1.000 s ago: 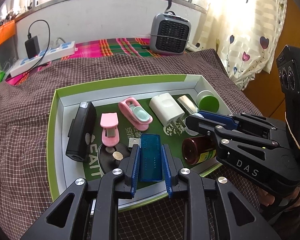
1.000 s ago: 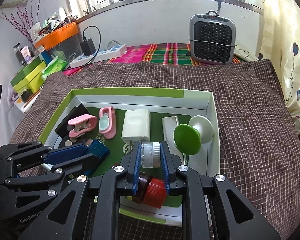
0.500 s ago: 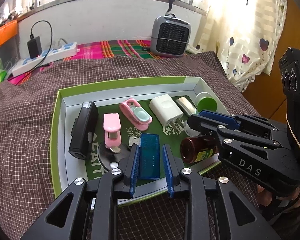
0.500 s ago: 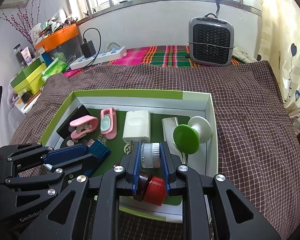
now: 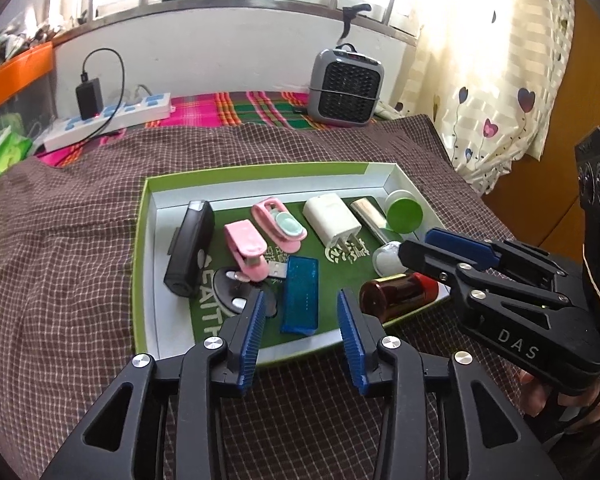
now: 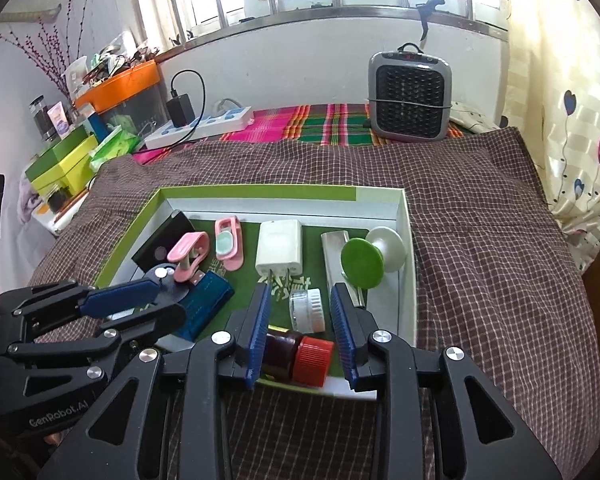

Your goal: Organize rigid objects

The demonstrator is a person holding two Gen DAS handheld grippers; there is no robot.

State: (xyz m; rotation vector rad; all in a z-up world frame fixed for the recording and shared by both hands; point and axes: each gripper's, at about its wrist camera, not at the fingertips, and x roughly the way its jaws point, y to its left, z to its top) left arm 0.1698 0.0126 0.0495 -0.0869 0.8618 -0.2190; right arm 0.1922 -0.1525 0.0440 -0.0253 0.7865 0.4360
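Observation:
A green-rimmed box tray [image 5: 142, 240] [image 6: 406, 240] lies on the checked cloth and holds several small items. My left gripper [image 5: 302, 320] is open and empty, just behind a blue USB stick [image 5: 300, 294] that lies in the tray. My right gripper [image 6: 302, 320] is open and empty around a small clear jar with a white lid [image 6: 307, 309], which rests in the tray. A brown bottle with a red cap [image 6: 296, 358] lies below it at the tray's near edge. The tray also holds a white charger [image 6: 279, 247], pink clips [image 5: 247, 248], a black box [image 5: 190, 252] and a green lid [image 6: 360, 262].
A grey fan heater [image 6: 410, 98] stands at the back on a bright striped cloth. A white power strip with a black adapter [image 6: 200, 122] lies at the back left. Boxes and an orange bin [image 6: 118, 84] crowd the far left. A heart-print curtain [image 6: 580, 140] hangs at the right.
Both grippers have opened. The left one let go of the blue USB stick, the right one let go of the small white-lidded jar; both items now lie in the tray. Both grippers drew back slightly.

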